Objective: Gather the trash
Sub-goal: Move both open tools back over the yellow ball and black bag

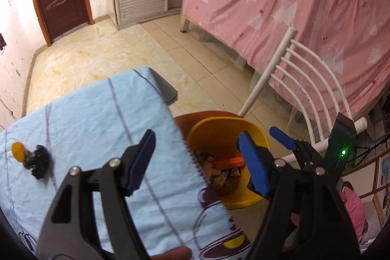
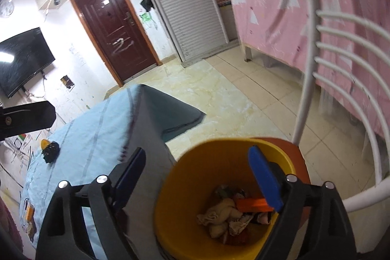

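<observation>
A yellow bin (image 1: pixel 253 135) (image 2: pixel 219 155) stands on an orange chair seat beside the table; it holds crumpled scraps (image 2: pixel 224 218) and an orange piece (image 2: pixel 251 204). On the light blue tablecloth (image 1: pixel 92 118) (image 2: pixel 92 135) lie a black crumpled wad (image 1: pixel 37 161) (image 2: pixel 51 151) and a small orange piece (image 1: pixel 18 150) (image 2: pixel 44 143) touching it. My left gripper (image 1: pixel 197 160) is open and empty over the table's edge. My right gripper (image 2: pixel 197 174) is open and empty above the bin; it also shows in the left wrist view (image 1: pixel 285 138).
A white chair back (image 1: pixel 304 89) (image 2: pixel 341 77) rises right of the bin. A pink curtain (image 1: pixel 292 4) hangs behind it. A dark red door (image 2: pixel 114 28), a white slatted cabinet (image 2: pixel 185 4) and a wall TV (image 2: pixel 22 60) stand across the tiled floor.
</observation>
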`<state>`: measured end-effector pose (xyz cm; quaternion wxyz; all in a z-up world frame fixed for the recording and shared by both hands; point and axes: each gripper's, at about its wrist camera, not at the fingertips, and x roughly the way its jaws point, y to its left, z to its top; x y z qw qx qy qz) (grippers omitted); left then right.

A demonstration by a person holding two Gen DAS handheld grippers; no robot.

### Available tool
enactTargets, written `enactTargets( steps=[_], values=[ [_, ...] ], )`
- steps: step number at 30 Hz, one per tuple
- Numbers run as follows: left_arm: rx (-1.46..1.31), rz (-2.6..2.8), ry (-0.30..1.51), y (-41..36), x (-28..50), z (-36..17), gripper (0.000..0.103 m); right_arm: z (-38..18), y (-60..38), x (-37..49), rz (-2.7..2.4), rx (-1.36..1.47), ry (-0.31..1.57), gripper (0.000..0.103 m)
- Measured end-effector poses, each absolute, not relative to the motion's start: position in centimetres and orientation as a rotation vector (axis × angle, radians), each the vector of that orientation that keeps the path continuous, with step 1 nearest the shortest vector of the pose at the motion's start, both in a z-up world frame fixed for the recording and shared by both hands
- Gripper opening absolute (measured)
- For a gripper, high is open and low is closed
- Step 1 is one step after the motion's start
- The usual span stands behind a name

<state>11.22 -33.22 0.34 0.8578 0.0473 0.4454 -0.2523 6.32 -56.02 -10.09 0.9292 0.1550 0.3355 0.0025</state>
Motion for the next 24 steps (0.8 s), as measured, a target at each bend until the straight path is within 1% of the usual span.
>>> enactTargets(
  steps=[7,11,15,19,24],
  values=[
    [0.062,-0.467,0.896,-28.3,12.3,2.0,0.068,-7.5,-51.9,8.4,0.061,0.252,0.671,0.083],
    [0.047,-0.425,0.877,-25.4,13.1,2.6,0.072,-6.5,-49.2,9.5,0.094,0.221,0.67,0.084],
    [0.027,-0.387,0.861,-22.2,13.9,3.1,0.073,-5.8,-46.5,10.5,0.127,0.184,0.678,0.084],
    [0.01,-0.344,0.85,-19.2,14.8,3.4,0.077,-5.3,-43.5,11.8,0.17,0.144,0.69,0.085],
    [-0.009,-0.282,0.837,-15.3,15.9,3.5,0.077,-5.0,-39.5,13.0,0.239,0.1,0.7,0.085]
  ],
)
